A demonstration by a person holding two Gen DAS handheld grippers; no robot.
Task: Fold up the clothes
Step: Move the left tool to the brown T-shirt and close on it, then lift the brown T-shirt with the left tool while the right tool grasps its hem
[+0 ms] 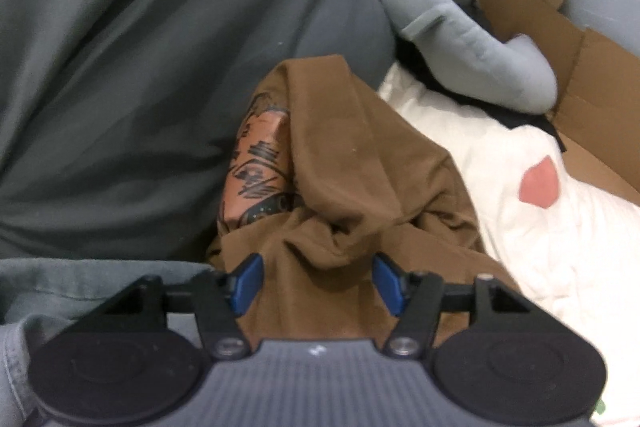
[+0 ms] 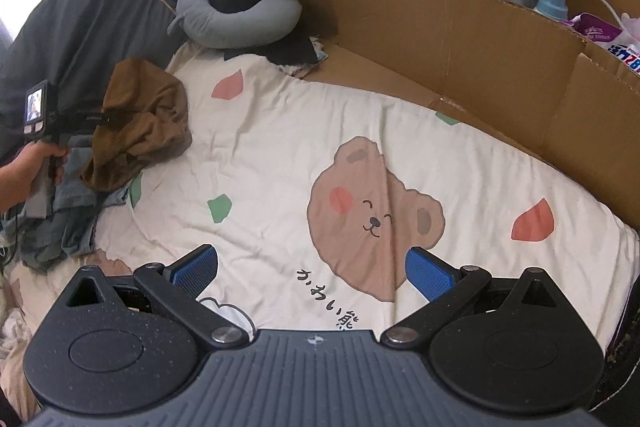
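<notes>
- The step in hand looks like the pick-up: the crumpled brown cotton garment with a dark printed panel (image 1: pixel 340 163) lies bunched at the left edge of the bed, on top of a heap of grey-blue clothes (image 2: pixel 68 219) and against a large dark grey pillow (image 1: pixel 140 47).
- The left hand-held gripper (image 1: pixel 316 283) is down on that garment with brown cloth bulging between its blue pads (image 1: pixel 246 283); the jaws stand part-closed, and whether they are pinching the fabric I cannot tell.
- The right hand-held gripper (image 2: pixel 312 271) hangs released and empty over the cream bedsheet printed with a brown bear face (image 2: pixel 280 155), well apart from the garment.
- Nothing is folded yet, by my reading.
- The next move calls for a firm pinch, then carrying the garment onto the bare sheet, where the right hand-held gripper can take a second edge and spread it flat.
</notes>
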